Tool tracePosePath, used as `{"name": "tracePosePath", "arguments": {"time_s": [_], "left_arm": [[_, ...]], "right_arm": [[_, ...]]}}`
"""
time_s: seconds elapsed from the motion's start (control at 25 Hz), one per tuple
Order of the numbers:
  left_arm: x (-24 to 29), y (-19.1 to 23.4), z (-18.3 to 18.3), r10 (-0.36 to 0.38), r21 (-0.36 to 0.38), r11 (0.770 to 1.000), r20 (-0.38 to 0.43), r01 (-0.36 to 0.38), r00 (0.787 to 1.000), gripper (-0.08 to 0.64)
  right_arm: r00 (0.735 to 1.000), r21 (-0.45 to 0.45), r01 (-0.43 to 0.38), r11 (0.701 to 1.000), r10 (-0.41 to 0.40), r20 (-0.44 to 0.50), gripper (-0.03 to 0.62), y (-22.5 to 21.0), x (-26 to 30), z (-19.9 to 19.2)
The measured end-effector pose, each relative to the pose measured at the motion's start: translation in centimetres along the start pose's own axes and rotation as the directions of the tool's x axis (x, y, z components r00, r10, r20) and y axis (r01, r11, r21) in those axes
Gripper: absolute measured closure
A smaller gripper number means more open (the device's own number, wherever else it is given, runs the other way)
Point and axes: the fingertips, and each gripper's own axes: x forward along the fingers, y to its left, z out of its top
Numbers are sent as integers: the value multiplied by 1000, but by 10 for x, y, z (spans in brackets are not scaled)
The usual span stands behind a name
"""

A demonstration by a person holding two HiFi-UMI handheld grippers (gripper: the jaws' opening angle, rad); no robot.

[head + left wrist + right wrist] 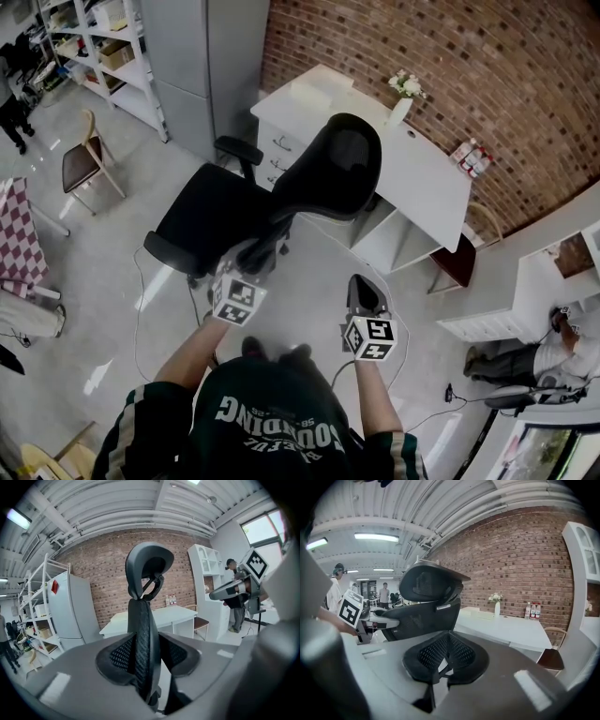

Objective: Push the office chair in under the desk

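Office chair (246, 208) still well out from bench (424, 180), angled, so the whole push is left imo. L gripper (251, 255) clamped on backrest (140, 634) edge; R gripper (366, 289) clenched, empty.

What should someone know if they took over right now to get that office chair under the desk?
Left gripper: closed on the edge of the office chair, at its backrest.
Right gripper: jaws together, empty, in the air beside the chair and touching nothing.
Chair: on the floor in front of the white desk, its seat wholly out in the open, not under the desktop.
Done: the chair is gripped.
Left: probably turn the chair to face the desk's opening, push it in until the seat is under the top, then let go.
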Motion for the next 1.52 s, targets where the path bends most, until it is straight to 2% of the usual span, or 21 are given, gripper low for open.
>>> {"name": "tracePosePath", "arguments": {"time_s": [0.68,1.2,1.52], "left_arm": [[-56,31,-21,-13,49,999,8,12,1000,398],[-107,83,-34,109,17,994,11,-109,994,310],[-139,117,-55,184,-16,983,9,-184,983,281]], "right_arm": [[999,-5,-33,999,33,-13,592,21,14,-6],[998,-6,-56,998,55,-38,591,28,33,-15],[996,-70,-87,994,86,-25,591,37,50,-7]]}}
